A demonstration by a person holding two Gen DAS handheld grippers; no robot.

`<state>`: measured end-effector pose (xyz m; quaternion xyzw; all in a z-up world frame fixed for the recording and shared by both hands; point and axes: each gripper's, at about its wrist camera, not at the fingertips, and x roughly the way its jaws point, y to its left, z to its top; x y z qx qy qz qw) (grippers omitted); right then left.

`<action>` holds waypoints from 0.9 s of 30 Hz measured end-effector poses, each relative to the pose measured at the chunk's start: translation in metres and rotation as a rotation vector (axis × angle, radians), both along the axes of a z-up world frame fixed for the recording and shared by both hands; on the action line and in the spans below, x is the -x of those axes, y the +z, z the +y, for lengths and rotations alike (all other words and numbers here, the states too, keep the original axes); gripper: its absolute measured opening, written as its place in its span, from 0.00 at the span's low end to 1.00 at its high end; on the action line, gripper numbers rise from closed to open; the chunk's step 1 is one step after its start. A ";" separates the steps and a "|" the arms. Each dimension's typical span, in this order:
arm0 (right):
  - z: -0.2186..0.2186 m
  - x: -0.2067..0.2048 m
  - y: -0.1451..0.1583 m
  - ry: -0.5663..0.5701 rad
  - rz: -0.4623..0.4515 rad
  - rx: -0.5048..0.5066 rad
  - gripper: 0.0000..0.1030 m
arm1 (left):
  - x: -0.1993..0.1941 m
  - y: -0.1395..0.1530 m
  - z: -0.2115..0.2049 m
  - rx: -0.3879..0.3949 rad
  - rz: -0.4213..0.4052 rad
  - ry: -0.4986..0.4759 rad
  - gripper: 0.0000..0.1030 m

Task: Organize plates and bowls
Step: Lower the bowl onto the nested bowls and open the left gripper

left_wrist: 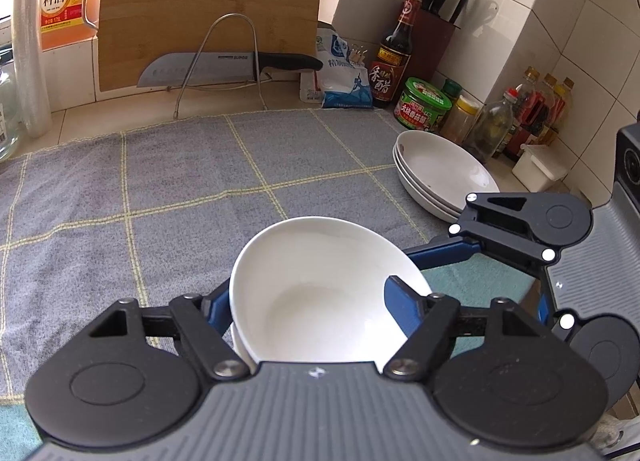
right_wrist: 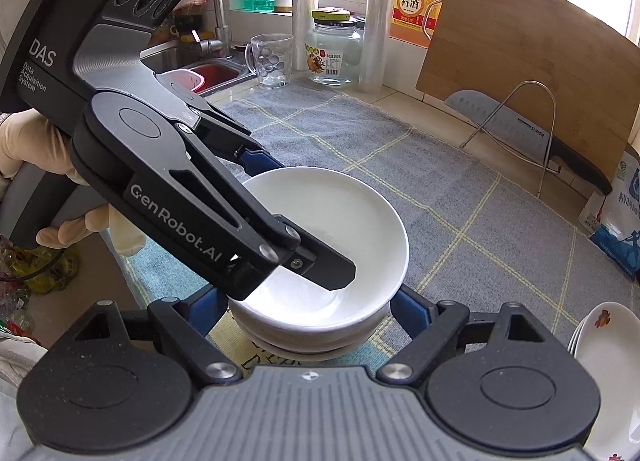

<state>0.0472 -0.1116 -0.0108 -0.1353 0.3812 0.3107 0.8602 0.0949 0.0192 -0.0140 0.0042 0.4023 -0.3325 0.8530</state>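
A white bowl (left_wrist: 316,289) (right_wrist: 332,229) sits on top of a stack of bowls (right_wrist: 308,337) on the grey checked towel (left_wrist: 160,189). My left gripper (left_wrist: 308,301) is shut on the white bowl's rim, one finger (right_wrist: 320,265) inside it and the other outside, as the right wrist view shows. My right gripper (right_wrist: 312,301) is open, its blue fingers either side of the stack's base; it also shows in the left wrist view (left_wrist: 500,237). A stack of white plates (left_wrist: 440,173) lies at the towel's right edge.
A cutting board (left_wrist: 208,5) and a knife (left_wrist: 224,67) on a wire rack stand at the back. Sauce bottles and jars (left_wrist: 424,101) crowd the right corner. A glass mug (right_wrist: 272,61), a jar (right_wrist: 332,53) and the sink (right_wrist: 208,69) are far left. Flowered plates (right_wrist: 604,361) sit at the right.
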 end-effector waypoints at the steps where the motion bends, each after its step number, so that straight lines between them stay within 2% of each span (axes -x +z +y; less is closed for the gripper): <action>1: 0.000 0.000 0.000 -0.001 0.002 0.000 0.88 | 0.000 0.000 0.000 -0.002 -0.001 -0.001 0.73; 9: -0.002 -0.001 -0.002 -0.004 0.015 0.007 0.88 | 0.000 -0.002 -0.003 0.001 0.004 -0.018 0.75; 13: -0.003 -0.001 -0.003 -0.008 0.020 -0.001 0.89 | 0.001 -0.004 -0.004 0.009 -0.004 -0.028 0.80; 15: -0.002 -0.003 -0.004 -0.007 0.021 -0.001 0.94 | 0.001 -0.003 -0.003 0.015 -0.007 -0.031 0.83; 17: -0.003 -0.001 -0.002 -0.005 0.003 -0.011 1.00 | 0.002 -0.001 -0.002 0.004 -0.029 -0.030 0.86; 27: -0.005 0.002 -0.001 0.012 -0.004 -0.018 1.00 | 0.015 0.015 0.022 -0.018 -0.116 -0.017 0.91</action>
